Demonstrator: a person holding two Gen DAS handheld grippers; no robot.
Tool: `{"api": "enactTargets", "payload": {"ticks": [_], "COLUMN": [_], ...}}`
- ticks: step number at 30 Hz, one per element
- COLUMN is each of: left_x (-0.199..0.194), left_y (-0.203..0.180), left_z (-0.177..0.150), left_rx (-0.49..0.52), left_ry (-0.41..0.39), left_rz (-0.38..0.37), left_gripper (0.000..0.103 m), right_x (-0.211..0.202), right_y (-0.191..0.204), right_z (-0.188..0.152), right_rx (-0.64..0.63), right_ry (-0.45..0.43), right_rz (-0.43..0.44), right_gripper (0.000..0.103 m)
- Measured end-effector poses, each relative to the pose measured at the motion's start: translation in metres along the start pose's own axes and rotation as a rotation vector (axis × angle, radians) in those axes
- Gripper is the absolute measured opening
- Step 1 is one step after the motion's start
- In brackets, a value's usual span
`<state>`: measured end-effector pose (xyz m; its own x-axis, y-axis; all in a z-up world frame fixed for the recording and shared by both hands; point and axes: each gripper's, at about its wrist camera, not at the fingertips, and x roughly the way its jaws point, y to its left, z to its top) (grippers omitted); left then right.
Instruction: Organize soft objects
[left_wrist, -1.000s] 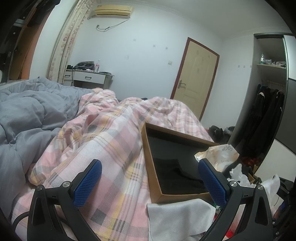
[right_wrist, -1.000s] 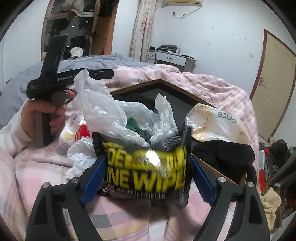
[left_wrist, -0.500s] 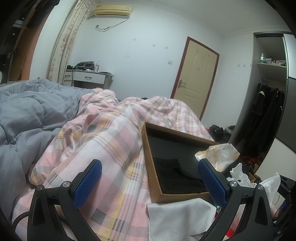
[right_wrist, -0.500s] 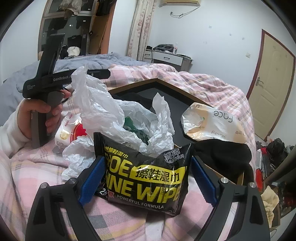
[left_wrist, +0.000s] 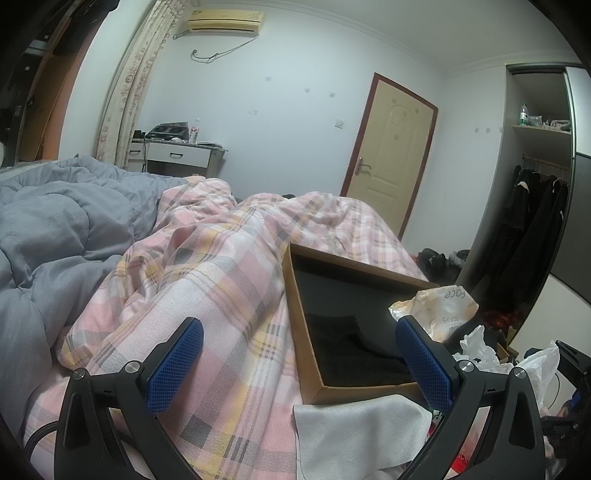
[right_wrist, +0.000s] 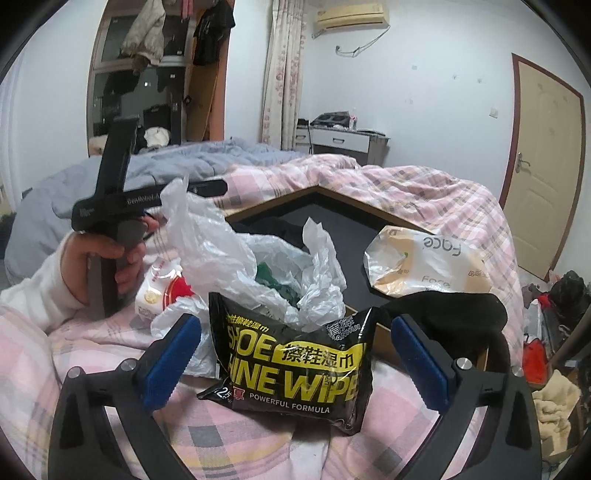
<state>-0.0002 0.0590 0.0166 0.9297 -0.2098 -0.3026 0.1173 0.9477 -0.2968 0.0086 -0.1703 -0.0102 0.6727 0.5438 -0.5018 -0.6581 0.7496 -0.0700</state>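
The right gripper (right_wrist: 295, 354) has just been opening its jaws and they now stand wide, the blue pads (right_wrist: 171, 360) clear of the wipes pack (right_wrist: 291, 363) that lies between them on the plaid quilt (right_wrist: 424, 188); a gap shows on each side of the pack, so nothing is gripped. The pack is black and yellow, lies flat with its printed face up, and its long axis runs across the view from one pad toward the other, dipping slightly toward the right; the lettering reads upright toward the camera. Its top edge touches a crumpled white bag (right_wrist: 229, 254) with something green inside, just behind it. Beyond the bag sits a shallow brown box (right_wrist: 373, 212) with a dark lining, one corner pointing away from the camera. A beige packet (right_wrist: 424, 266) marked "Face" rests on the box's right rim, and a black cloth (right_wrist: 454, 306) lies just below the packet, near the right pad. A red and white packet (right_wrist: 159, 284) lies left of the bag. At the left a hand (right_wrist: 107, 262) in a white sleeve holds the left gripper's handle. In the left wrist view the left gripper (left_wrist: 299, 363) has its jaws wide apart and empty, above the quilt and the box's (left_wrist: 306, 339) near edge, with a white cloth (left_wrist: 354, 432) below the box. A grey duvet (left_wrist: 48, 229) lies at the left.
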Motion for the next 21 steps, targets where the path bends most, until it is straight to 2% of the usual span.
{"api": "enactTargets", "payload": {"ticks": [11, 21], "left_x": [-0.019, -0.019], "left_y": [0.019, 0.02], "left_z": [-0.004, -0.002], "left_rx": [0.025, 0.028], "left_ry": [0.01, 0.012], "left_rz": [0.022, 0.023], "left_gripper": [0.103, 0.103], "right_x": [0.009, 0.014], "right_y": [-0.029, -0.028], "right_z": [-0.001, -0.004], "right_rx": [0.143, 0.143], "right_ry": [0.025, 0.072], "right_rz": [-0.023, -0.017], "right_gripper": [0.102, 0.102]}}
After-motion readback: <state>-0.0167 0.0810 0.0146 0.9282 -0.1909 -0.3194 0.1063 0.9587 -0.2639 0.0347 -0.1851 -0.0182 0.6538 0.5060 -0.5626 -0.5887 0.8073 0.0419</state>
